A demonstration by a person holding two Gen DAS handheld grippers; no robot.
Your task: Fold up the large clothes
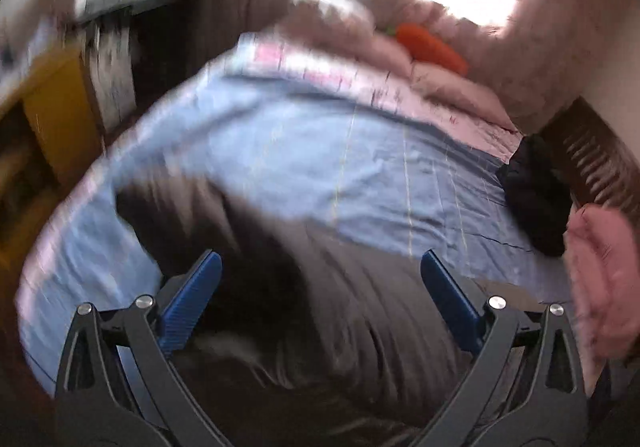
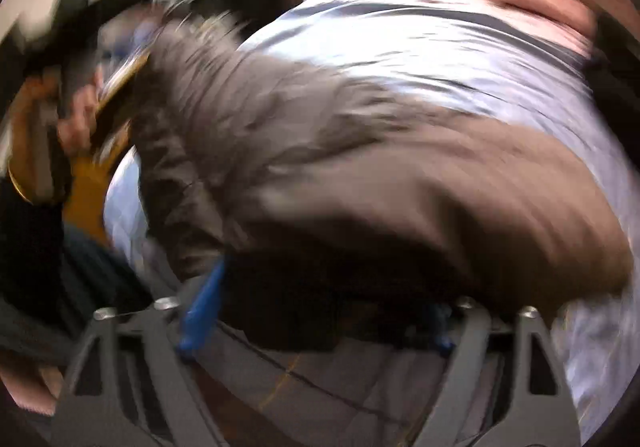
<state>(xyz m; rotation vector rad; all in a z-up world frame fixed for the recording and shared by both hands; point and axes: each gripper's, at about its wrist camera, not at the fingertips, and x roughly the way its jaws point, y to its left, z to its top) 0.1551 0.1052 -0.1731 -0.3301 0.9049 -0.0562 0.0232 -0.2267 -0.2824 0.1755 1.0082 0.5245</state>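
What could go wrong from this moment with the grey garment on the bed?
1. The left tongs are open above the garment, so that side may slump and crease.
2. Both views are motion-blurred; a fast swing could drag the blue sheet.
3. The pink cushion and black item lie close and might get caught in the fold.

— What is holding everything up?

— A bed with a blue sheet on it.

— What is on the bed?

— A big brown-grey coat is spread on the near part. A pink blanket is bunched at the far end, and an orange carrot toy lies on that. 1 dark bundle sits at the right edge, and something pink and fluffy is near it.

— Is it all sharp?

— No, it is blurry.
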